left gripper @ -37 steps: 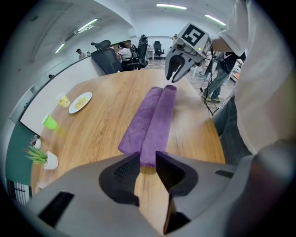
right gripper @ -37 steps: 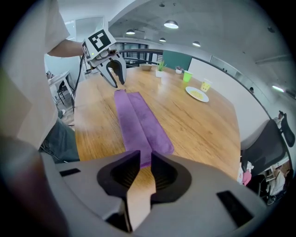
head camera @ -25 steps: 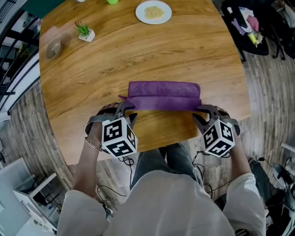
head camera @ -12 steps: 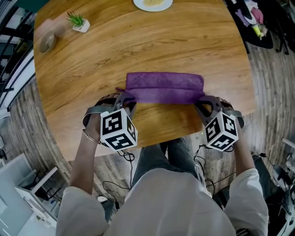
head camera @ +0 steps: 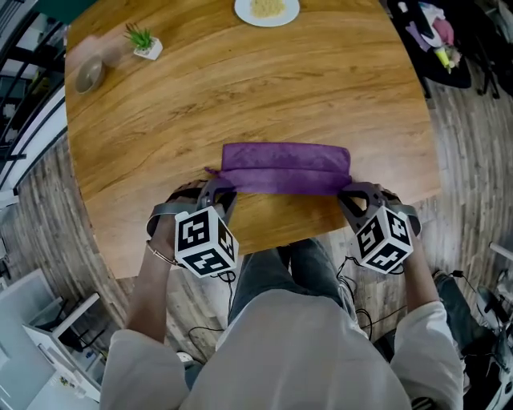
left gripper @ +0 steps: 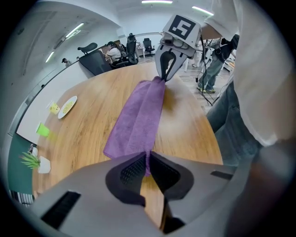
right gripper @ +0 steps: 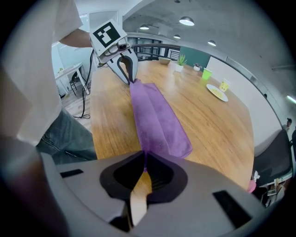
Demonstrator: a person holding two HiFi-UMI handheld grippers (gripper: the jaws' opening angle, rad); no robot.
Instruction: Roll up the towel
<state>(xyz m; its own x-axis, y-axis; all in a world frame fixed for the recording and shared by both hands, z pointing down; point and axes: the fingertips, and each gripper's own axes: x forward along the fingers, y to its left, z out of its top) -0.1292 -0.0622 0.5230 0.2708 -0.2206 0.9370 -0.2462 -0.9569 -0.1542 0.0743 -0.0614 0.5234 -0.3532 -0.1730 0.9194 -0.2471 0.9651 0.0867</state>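
My left hand-held gripper (left gripper: 147, 158) and right hand-held gripper (right gripper: 144, 158) have just been closing and now pinch the near corners of the purple towel (head camera: 285, 168). It lies flat at the near edge of the counter (head camera: 240, 96), so rolling can likely start. How deep each bite goes, I can't make out.

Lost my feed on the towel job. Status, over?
Left gripper, jaws just closing, and right gripper pinch the purple towel's near corners. Towel flat, not yet rolled. Plate, plant well beyond it.

Wearing white short-sleeved shirt (head camera: 309, 352), grey-blue jeans (head camera: 276, 276). Grey left gripper (head camera: 218, 188), right gripper (head camera: 350, 192) carrying black-and-white marker cubes (head camera: 206, 240).
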